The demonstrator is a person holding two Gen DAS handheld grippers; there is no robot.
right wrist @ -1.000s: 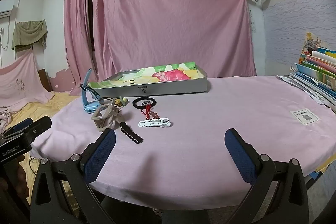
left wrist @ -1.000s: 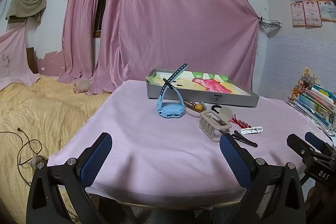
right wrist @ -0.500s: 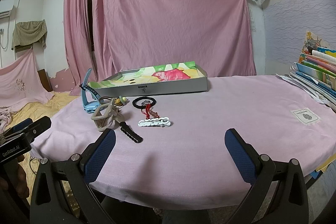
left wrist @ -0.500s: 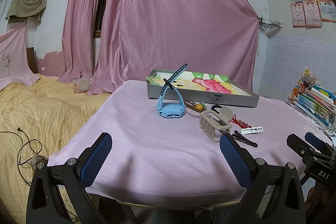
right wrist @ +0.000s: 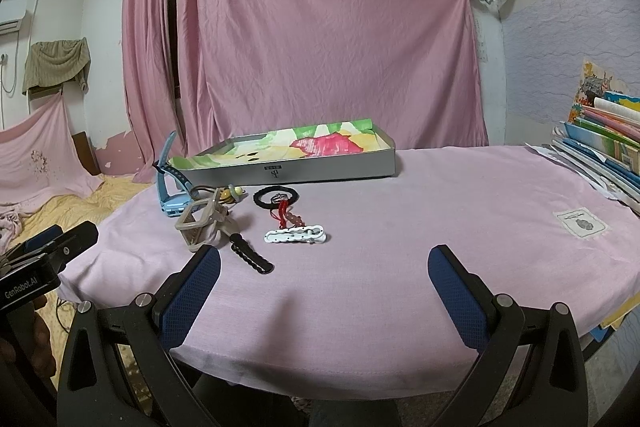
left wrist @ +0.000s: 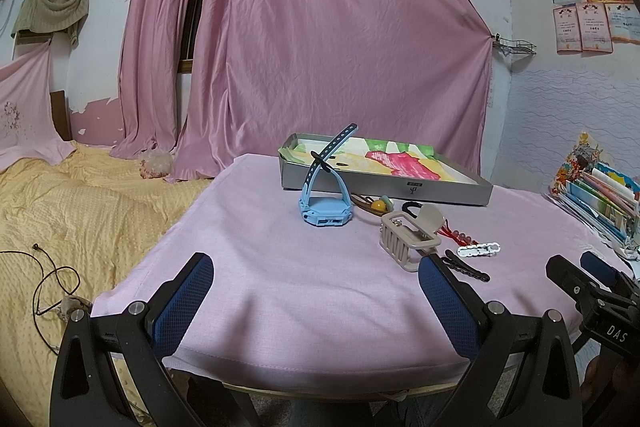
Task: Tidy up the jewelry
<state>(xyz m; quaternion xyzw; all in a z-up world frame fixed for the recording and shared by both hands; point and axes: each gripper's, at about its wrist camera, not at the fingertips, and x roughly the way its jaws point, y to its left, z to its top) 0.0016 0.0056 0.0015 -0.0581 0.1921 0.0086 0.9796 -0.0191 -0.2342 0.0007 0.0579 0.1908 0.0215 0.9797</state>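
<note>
Both my left gripper (left wrist: 312, 291) and right gripper (right wrist: 324, 285) hang wide apart, holding nothing, at the counter's (right wrist: 460, 211) near edge. Ahead lie the blue watch (left wrist: 324, 203), beige claw clip (left wrist: 406, 233), white clip (right wrist: 296, 235) and gray tray (right wrist: 304, 167).

watch (left wrist: 324, 213): light blue | tablecloth (right wrist: 400, 227): pink | hair clip (right wrist: 295, 236): white | claw pads (right wrist: 192, 301): blue mesh

In the left wrist view the black wavy clip (left wrist: 468, 268) is partly hidden behind a blue fingertip pad (left wrist: 447, 303); the black ring (left wrist: 410, 205) shows only as an arc behind the beige claw clip (left wrist: 408, 237); the book stack (left wrist: 604, 195) is cut off at the right edge; the tray's label (right wrist: 273, 171) is too small to read in the right wrist view.
</note>
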